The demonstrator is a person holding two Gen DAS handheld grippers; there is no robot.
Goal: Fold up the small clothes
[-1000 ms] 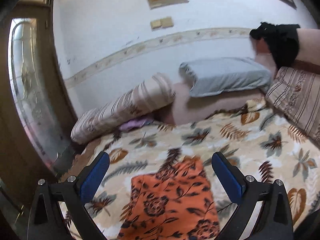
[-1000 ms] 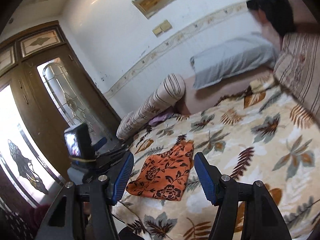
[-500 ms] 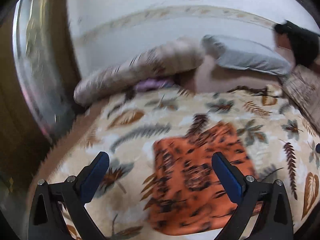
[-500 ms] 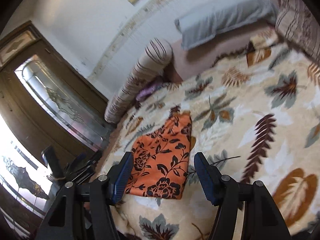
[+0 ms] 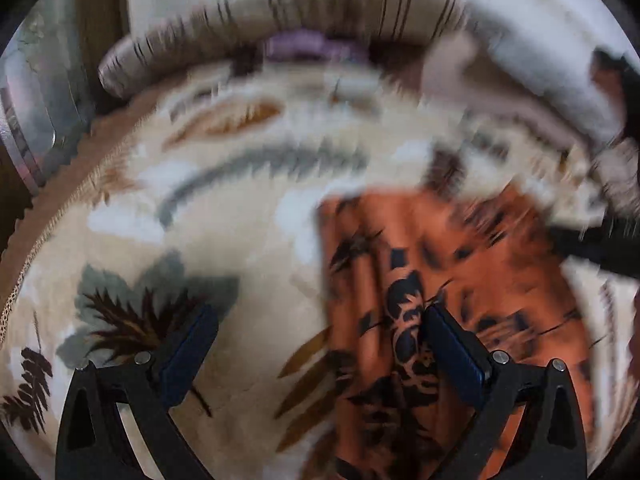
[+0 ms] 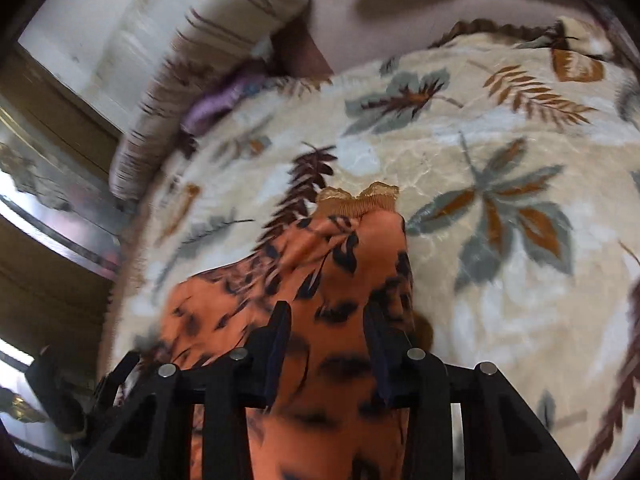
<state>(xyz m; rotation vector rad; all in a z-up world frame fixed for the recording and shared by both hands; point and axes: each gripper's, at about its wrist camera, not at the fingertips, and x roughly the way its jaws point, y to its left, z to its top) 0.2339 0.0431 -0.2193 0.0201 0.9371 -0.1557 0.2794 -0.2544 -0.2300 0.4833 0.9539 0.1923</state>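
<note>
Right-wrist view, lower centre: right gripper (image 6: 326, 332), jaws just narrowed but not yet pinching, straddles the orange floral garment (image 6: 320, 280), which lies flat on the leaf-print blanket (image 6: 500, 152), presumably to seize a near portion for folding. Left-wrist view, bottom: left gripper (image 5: 320, 344) spread wide, grasping nothing, poised over the garment's left edge. Bare blanket lies right of the garment and beyond its frilled waistband (image 6: 358, 196). Top of frame: a striped bolster (image 6: 208, 80) bounds the bed.

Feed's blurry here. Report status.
Left gripper open over cloth's edge. Right gripper closing, cloth between jaws, grip unclear. Nothing in the way.
</note>
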